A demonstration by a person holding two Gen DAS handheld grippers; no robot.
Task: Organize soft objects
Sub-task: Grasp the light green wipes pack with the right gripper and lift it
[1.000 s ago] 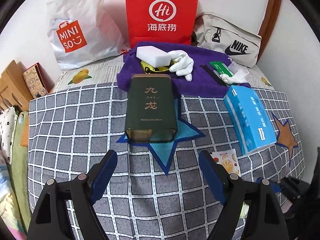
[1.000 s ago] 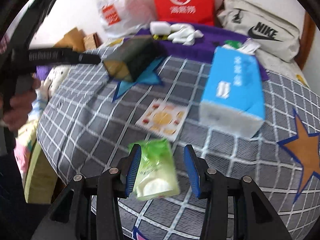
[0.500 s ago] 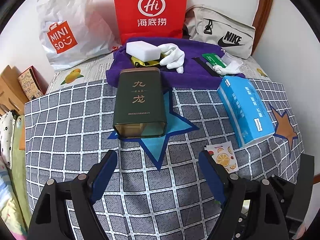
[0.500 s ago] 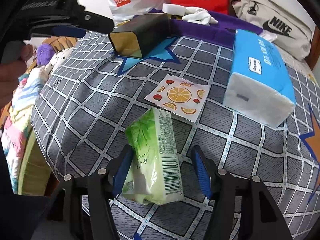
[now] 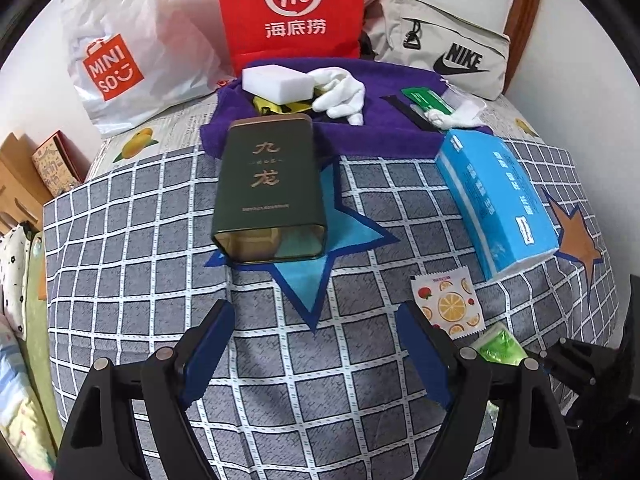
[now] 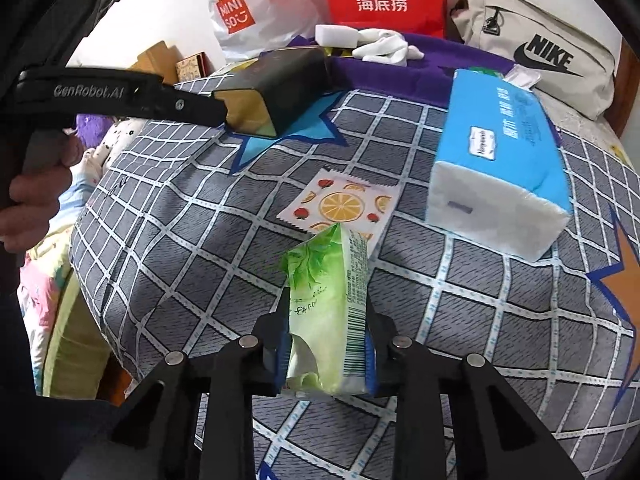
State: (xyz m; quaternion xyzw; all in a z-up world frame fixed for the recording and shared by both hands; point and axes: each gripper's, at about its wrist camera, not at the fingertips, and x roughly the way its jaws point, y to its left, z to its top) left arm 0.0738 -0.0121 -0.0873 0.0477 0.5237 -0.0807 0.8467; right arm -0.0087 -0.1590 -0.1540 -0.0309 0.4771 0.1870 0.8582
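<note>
My right gripper is closing on a green tissue pack; its blue pads press both sides and the soft pack is squeezed narrow, front end raised off the checked quilt. In the left wrist view only a corner of the green pack shows, at the lower right. My left gripper hangs open over the quilt with nothing between its fingers, just short of the open end of a dark green tin lying on its side. A blue tissue pack and a fruit-print sachet lie to the right.
A purple towel at the back carries a white sponge, white gloves and small items. Behind stand a red paper bag, a white plastic bag and a beige pouch. The bed edge drops off at left.
The right jaws widened briefly, then closed on the green pack, which now sits squeezed and tipped up between them. The left gripper has stayed open and nearly still.
</note>
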